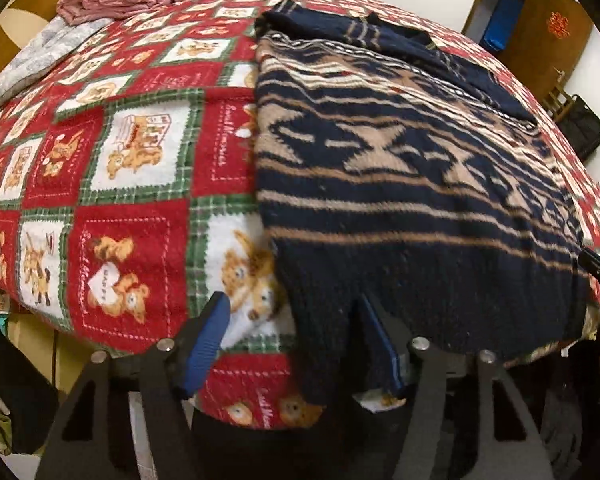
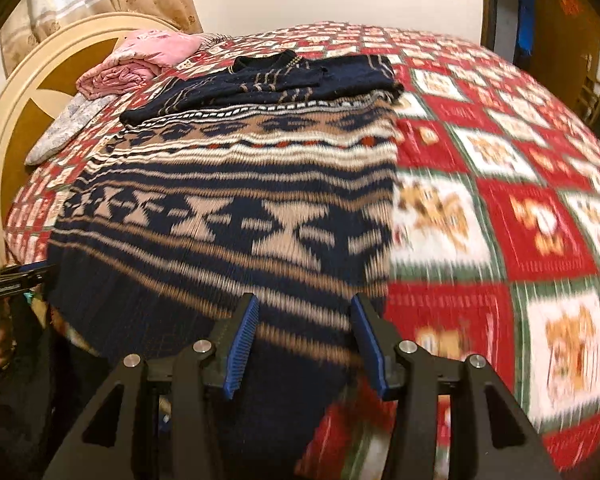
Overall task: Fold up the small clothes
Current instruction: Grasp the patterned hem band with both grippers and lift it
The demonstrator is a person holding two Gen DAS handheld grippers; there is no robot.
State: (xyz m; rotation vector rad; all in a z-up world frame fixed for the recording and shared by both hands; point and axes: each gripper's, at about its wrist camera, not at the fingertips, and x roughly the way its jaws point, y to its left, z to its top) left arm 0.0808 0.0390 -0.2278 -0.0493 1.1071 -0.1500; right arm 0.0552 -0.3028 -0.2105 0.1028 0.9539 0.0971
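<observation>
Bed with red teddy-bear blanket (image 1: 132, 184) is filling both views, a pink folded quilt (image 2: 140, 64) sitting near the headboard (image 2: 16, 120). Navy-and-tan patterned sweater (image 2: 228, 208) is lying spread on the blanket, its ribbed hem hanging over the near edge of the bed; the far part with the collar and sleeves looks already folded in on top of the body, so roughly the sleeve stage seems done and the bottom-up fold is what is left, as a judgement. Left gripper (image 1: 296, 344) is sitting at the hem's left corner, jaws part-way apart with hem cloth between them, one finger tucked under the knit; a firm pinch cannot be confirmed. Right gripper (image 2: 304, 344) is straddling the hem near the right corner, jaws apart, pads not visibly pressing.
</observation>
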